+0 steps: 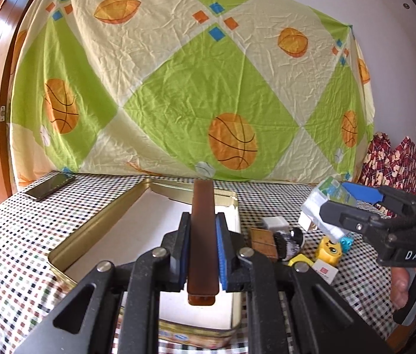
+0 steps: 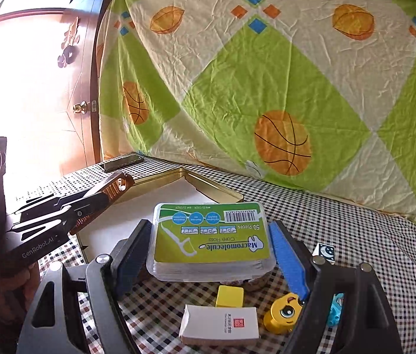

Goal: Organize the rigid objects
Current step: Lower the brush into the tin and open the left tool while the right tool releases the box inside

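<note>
Where legible: "Macromolecule Care Floss" box (image 2: 210,236), 50 pcs.

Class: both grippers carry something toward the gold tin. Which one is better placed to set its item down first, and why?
Left. The left gripper already holds its brown comb over the tin; the right gripper with the floss box hangs beside it, over loose items.

Your tin (image 1: 95,224) sits on the table (image 1: 16,253); the phone (image 1: 50,186) lies behind its left corner, small items (image 1: 278,242) right of it.
</note>
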